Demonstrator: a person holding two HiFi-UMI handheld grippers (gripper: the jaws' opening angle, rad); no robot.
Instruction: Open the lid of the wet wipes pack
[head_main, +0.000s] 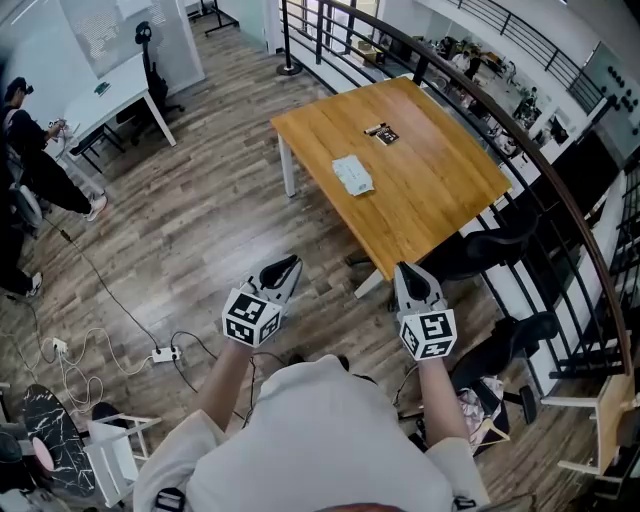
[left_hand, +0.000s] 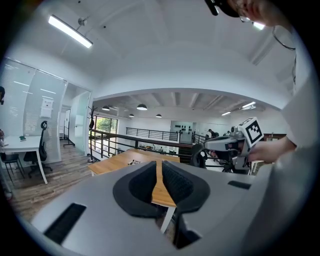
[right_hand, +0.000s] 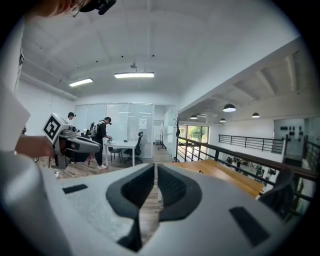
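Head view: wet wipes pack (head_main: 352, 175) sits inside table (head_main: 450, 190) edges.

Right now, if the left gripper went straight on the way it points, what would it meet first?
Probably the wooden table: the left gripper points toward its near edge, and nothing shows in between. Depth is unclear, so the exact spot is uncertain.

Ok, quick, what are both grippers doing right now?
Left gripper: jaws a slit apart, nothing between them.
Right gripper: shut, empty.
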